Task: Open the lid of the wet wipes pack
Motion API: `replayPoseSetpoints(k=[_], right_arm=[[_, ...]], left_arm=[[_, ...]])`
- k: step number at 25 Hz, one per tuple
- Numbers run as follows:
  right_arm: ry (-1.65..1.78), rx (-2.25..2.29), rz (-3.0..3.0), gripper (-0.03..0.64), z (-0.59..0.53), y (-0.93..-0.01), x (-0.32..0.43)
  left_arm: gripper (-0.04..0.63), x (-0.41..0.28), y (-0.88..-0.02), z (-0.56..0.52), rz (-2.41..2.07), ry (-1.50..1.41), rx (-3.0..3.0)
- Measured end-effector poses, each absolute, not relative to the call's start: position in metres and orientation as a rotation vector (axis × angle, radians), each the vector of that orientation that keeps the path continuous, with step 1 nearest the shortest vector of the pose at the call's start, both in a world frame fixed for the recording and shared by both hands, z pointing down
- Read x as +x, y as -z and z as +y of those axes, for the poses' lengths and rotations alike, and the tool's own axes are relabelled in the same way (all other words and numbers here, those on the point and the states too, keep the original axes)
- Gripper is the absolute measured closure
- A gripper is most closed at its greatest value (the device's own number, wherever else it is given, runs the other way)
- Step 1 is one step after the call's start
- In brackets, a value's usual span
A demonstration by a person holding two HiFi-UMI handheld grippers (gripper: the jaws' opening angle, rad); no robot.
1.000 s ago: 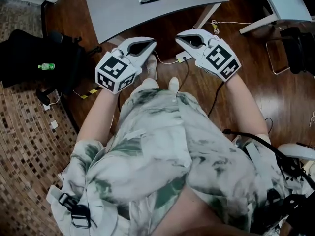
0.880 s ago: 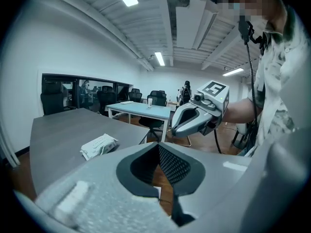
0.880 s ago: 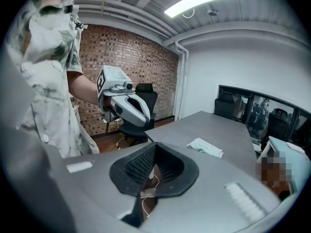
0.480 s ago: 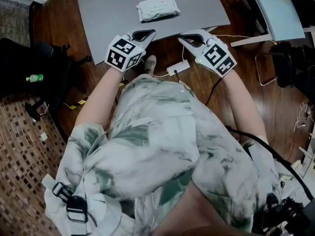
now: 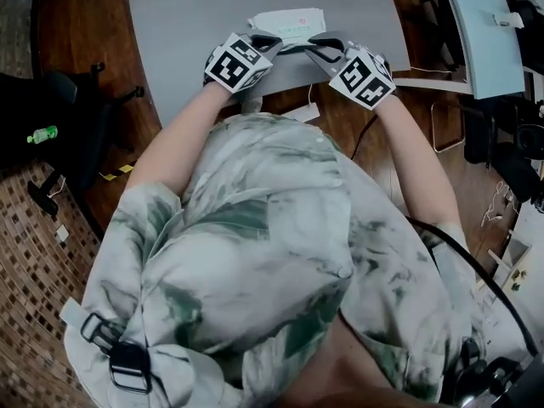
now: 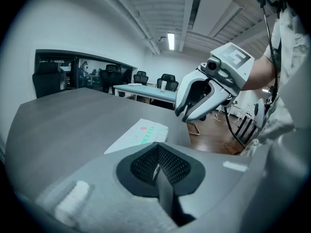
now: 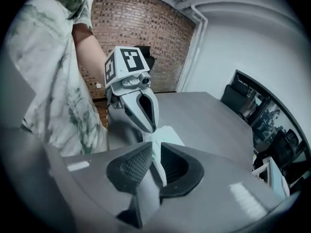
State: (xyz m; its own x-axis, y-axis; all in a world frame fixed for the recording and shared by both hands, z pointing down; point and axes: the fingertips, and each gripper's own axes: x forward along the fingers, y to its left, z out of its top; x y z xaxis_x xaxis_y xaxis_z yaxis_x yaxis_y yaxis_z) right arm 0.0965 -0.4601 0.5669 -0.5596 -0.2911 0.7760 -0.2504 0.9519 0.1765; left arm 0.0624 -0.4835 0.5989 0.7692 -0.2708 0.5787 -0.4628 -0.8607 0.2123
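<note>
A white wet wipes pack (image 5: 289, 22) with green and red print lies flat near the front edge of the grey table (image 5: 195, 24). Its lid looks closed. My left gripper (image 5: 274, 41) hangs at the pack's near left corner, jaws pressed together on nothing. From the near right, my right gripper (image 5: 313, 42) points at the pack, with a narrow gap between its jaws. In the left gripper view the pack (image 6: 141, 134) lies just beyond my left gripper (image 6: 156, 166), and the right gripper (image 6: 183, 115) hovers above it. In the right gripper view the pack (image 7: 167, 136) shows through my right gripper (image 7: 154, 164).
A black chair (image 5: 68, 117) with a green bottle (image 5: 41, 133) stands at the left on the wooden floor. A white power strip (image 5: 303, 113) and cables lie under the table's edge. A second light table (image 5: 484, 24) stands at the right.
Both grippers have moved forward from over the floor to the table's front edge, ending on either side of the pack's near end. The head view has shifted forward too.
</note>
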Motion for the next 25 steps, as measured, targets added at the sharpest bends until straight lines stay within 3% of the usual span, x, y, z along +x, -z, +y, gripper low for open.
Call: replayPoseSetpoints(k=[14, 25], right_arm=[[0.187, 0.137, -2.000, 0.558, -0.486, -0.639, 0.093], [0.238, 0.060, -1.984, 0.581, -0.483, -0.645, 0.092]], left_arm=[[0.595, 0.072, -0.652, -0.483, -0.411, -0.976, 2.554], [0.595, 0.072, -0.659, -0.482, -0.390, -0.947, 2.552]])
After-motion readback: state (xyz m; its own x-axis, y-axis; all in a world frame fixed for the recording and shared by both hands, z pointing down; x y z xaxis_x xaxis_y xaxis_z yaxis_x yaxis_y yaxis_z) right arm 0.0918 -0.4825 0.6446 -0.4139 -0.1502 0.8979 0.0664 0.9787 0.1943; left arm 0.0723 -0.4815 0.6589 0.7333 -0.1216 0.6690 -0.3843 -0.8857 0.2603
